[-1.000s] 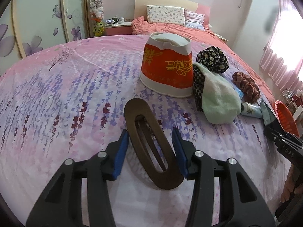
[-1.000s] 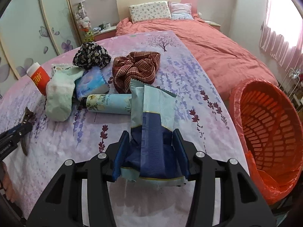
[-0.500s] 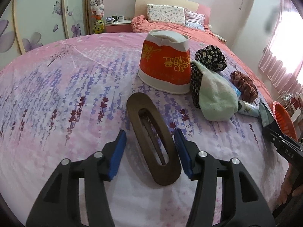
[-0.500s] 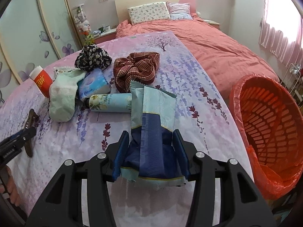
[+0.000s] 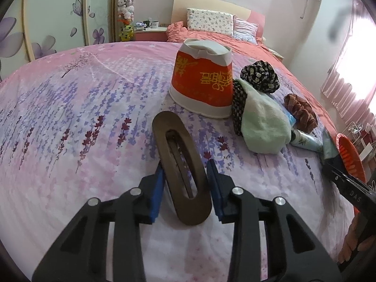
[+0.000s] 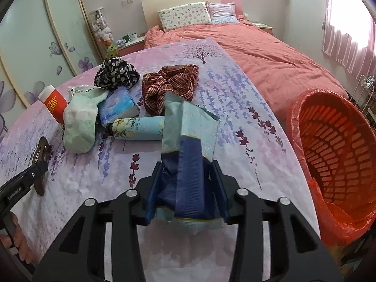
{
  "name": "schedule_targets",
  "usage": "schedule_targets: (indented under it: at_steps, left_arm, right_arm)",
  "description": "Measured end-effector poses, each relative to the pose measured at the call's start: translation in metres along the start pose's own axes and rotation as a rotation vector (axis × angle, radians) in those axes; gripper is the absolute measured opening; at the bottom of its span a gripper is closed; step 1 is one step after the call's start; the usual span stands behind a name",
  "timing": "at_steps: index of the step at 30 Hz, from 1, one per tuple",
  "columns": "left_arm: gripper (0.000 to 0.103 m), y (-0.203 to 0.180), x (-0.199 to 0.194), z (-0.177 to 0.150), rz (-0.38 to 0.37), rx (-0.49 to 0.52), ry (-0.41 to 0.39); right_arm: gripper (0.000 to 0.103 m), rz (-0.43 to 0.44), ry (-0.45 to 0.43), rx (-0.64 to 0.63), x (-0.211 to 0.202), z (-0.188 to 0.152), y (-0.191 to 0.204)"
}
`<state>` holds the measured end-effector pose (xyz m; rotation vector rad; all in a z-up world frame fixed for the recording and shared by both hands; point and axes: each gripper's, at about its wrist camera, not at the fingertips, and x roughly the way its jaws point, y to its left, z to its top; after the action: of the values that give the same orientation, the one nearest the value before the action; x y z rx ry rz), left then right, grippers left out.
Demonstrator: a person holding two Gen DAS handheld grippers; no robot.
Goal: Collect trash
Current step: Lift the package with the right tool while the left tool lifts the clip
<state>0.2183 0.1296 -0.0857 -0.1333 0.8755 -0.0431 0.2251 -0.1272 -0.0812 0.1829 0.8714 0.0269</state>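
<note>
The counter [image 6: 235,108], spread with a lavender-print cloth, carried everything, and an orange basket [image 6: 333,145] stood just off its right edge. An upturned red paper cup [image 5: 202,84] sat mid-counter beside a pale green sock [image 5: 263,127]. The right tool [image 6: 185,188] had just been closing and pinched a blue wrapper [image 6: 188,159] near the front edge. The left tool [image 5: 185,188] had likewise narrowed onto a brown oval hair clip [image 5: 181,164], lying flat there.
</note>
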Motion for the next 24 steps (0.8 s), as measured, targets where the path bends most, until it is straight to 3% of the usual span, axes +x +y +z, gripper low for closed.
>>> schedule_targets:
  at_steps: [11,16,21,24]
  left_arm:
    - [0.028,0.010,-0.014,0.008,-0.001,0.030,-0.047]
    - [0.029,0.015,-0.002,0.007,0.013,0.008,-0.004]
    - [0.040,0.015,0.006,0.008,0.054,-0.007,0.004]
    - [0.039,0.015,0.011,0.013,0.080,-0.002,0.007]
  right_arm:
    - [0.034,0.018,-0.043,0.014,-0.016,0.004,-0.005]
    - [0.034,0.020,-0.041,0.009,-0.015,0.004,-0.004]
    - [0.034,0.007,-0.011,-0.001,-0.006,0.000,-0.004]
    - [0.034,0.000,0.001,-0.002,-0.002,-0.001,-0.003]
